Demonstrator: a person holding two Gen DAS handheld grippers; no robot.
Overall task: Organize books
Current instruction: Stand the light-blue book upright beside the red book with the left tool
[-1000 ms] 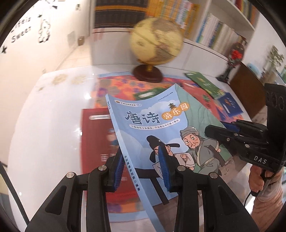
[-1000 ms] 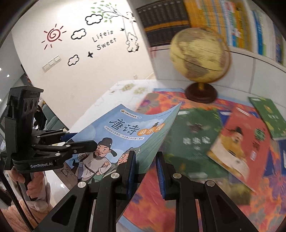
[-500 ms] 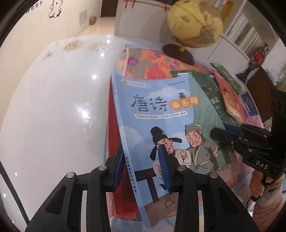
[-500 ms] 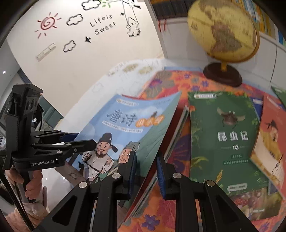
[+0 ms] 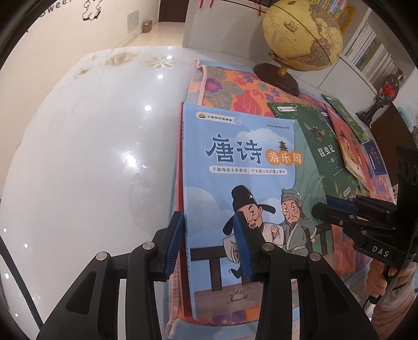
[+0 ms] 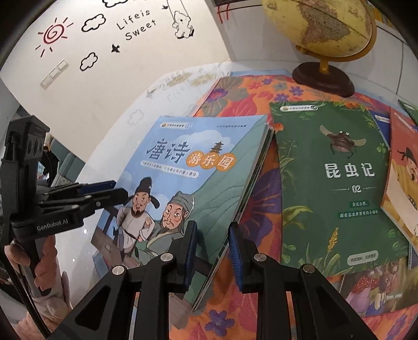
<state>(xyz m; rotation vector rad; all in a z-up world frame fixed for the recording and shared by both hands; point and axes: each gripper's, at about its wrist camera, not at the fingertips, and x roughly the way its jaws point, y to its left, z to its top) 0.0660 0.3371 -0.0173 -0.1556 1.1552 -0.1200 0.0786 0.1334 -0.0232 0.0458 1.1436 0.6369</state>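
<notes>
Left gripper (image 5: 209, 245) straddles the spine edge of the blue poetry book (image 5: 243, 167), jaws easing apart, pads clear of the cover. The book lies flat on a red book (image 5: 179, 157), left of the green insect book (image 6: 337, 183). Right gripper (image 6: 213, 255) brackets the book's opposite edge, slightly open, grasping nothing.

The place was a home study or children's reading room. Bookshelves (image 5: 371, 49) lined the wall, a globe (image 5: 301, 36) stood on the white counter (image 5: 86, 157), children's books (image 6: 331, 183) lay on a floral cloth (image 6: 235, 91), and cartoon wall decals (image 6: 135, 23) read "Life is Sweet".
</notes>
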